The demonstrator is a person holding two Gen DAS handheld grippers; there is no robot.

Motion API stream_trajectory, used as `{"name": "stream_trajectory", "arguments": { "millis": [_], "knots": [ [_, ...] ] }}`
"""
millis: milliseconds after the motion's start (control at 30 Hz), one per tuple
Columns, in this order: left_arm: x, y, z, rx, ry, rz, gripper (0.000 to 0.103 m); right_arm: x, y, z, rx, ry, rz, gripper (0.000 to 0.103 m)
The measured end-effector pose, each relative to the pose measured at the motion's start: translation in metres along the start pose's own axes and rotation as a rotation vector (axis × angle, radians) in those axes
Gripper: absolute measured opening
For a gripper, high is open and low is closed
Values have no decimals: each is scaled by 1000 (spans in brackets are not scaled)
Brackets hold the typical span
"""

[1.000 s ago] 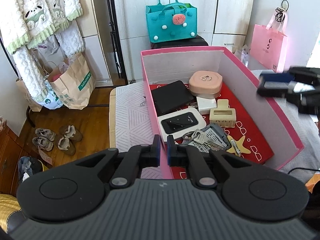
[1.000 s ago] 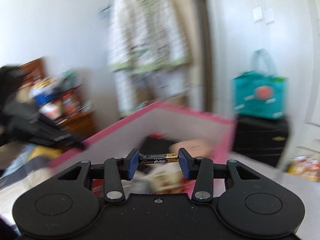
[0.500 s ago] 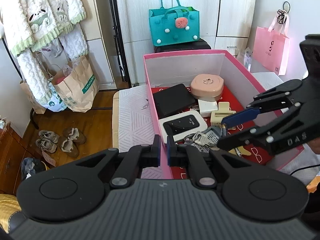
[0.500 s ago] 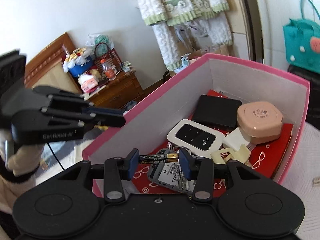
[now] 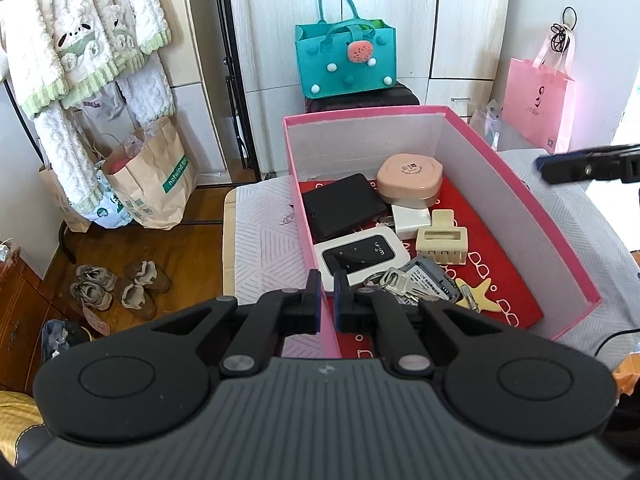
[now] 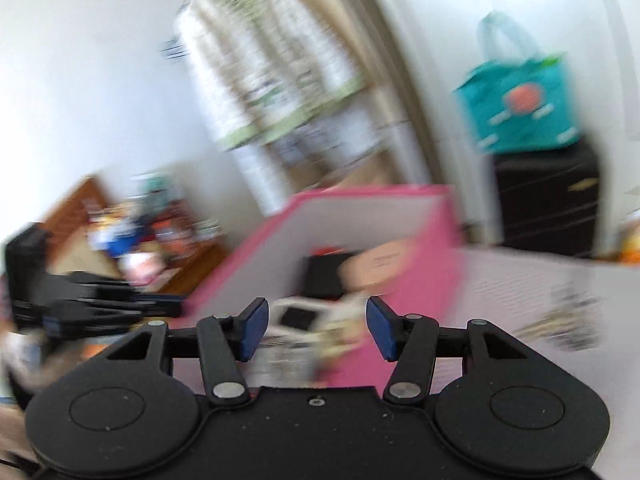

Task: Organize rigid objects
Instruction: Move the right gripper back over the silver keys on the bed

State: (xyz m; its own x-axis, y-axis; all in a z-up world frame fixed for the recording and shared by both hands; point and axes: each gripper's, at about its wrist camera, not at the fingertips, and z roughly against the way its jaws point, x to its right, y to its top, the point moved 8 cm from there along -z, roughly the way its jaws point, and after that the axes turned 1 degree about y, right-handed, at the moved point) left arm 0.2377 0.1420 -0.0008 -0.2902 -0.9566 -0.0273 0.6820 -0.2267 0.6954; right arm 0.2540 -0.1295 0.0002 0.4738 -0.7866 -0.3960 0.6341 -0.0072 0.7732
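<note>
Left gripper (image 5: 327,300) pinches near wall of pink box (image 5: 560,248), steadying it. Right gripper (image 6: 316,328) empty, jaws just opened, nothing between them. Battery (image 5: 469,298) lies in box ahead of left gripper, beside keys (image 5: 394,282). Box well filled; blurred items right of right gripper apparently remain.

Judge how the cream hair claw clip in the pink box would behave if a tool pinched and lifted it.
The hair claw clip looks like hard, glossy plastic, so probably stiff, light and somewhat slippery. Its row of teeth and raised lever suggest a sprung hinge; squeezing the lever may open it rather than hold it. It lies flat on the red liner, so rolling seems unlikely.
</note>
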Motion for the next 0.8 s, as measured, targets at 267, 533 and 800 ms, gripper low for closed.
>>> {"name": "stream_trajectory", "arguments": {
  "millis": [267,533,800],
  "knots": [
    [1,2,1,10,-2,10,5,74,-11,34,14,-406,158,60],
    [22,2,-4,-23,-61,-4,5,104,-33,-2,-91,-409,197,60],
    [12,16,8,-7,27,-55,10,112,-37,-38,-140,-363,228,61]
  ]
}}
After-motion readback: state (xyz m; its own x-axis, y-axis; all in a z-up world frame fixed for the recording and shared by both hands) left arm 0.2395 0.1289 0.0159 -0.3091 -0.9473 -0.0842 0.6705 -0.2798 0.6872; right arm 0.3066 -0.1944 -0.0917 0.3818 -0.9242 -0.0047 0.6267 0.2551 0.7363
